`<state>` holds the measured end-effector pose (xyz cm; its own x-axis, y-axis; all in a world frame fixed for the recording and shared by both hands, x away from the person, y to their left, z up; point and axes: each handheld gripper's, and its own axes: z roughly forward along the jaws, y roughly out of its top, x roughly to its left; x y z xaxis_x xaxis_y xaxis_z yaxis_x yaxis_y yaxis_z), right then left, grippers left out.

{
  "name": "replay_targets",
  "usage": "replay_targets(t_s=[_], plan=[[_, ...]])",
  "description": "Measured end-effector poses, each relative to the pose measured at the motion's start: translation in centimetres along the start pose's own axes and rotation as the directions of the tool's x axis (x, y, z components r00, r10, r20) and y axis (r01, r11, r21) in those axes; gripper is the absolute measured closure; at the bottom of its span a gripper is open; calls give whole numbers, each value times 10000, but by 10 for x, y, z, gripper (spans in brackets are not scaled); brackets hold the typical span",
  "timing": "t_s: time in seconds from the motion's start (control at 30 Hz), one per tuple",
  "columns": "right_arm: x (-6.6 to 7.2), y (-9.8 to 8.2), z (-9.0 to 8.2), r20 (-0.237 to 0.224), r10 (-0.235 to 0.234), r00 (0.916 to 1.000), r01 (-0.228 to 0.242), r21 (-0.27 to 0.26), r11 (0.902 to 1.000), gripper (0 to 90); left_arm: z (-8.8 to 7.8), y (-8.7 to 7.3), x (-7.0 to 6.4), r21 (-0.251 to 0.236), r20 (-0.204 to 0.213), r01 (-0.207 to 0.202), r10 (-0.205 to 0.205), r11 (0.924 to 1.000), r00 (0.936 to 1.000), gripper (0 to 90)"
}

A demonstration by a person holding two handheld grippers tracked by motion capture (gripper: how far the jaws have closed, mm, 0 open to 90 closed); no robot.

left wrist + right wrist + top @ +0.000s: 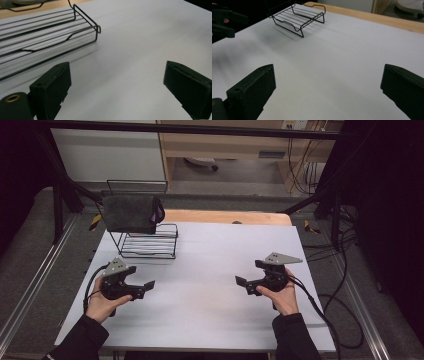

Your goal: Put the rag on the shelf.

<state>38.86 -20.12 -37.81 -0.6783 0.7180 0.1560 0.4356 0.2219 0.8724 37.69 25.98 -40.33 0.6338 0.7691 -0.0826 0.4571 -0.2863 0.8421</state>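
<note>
A black wire rack [150, 245] stands at the back left of the white table [210, 270], and a dark grey cloth [131, 213] with a purple edge hangs over its raised back. The rack's low shelf [37, 37] lies just ahead of my left gripper [145, 287], which is open over bare table. My right gripper [242, 284] is held at the right side of the table, also open with nothing between its jaws. In the right gripper view the rack [298, 18] sits far off at the upper left, and the left gripper [224, 22] shows at the left edge.
A wooden board [225, 216] sticks out behind the white table top. Black cables [330, 305] trail off the table's right side onto the floor. Metal frame bars [60, 205] stand at the left and across the back.
</note>
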Motion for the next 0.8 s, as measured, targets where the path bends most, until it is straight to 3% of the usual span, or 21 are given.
replay_targets(t_s=[0.33,0.53,0.8], plan=[[-20,-49,-12,159,140,9998,-146,393,9991,6,2,-28,3,370,-78,-448,451,9983,9990,78],[-32,-72,-25,408,443,9982,-459,393,9982,7,1,-34,4,380,-52,-512,514,9980,9987,79],[-40,-90,-32,350,579,9977,-598,557,9967,7,0,-41,3,484,-50,-741,744,9961,9972,78]])
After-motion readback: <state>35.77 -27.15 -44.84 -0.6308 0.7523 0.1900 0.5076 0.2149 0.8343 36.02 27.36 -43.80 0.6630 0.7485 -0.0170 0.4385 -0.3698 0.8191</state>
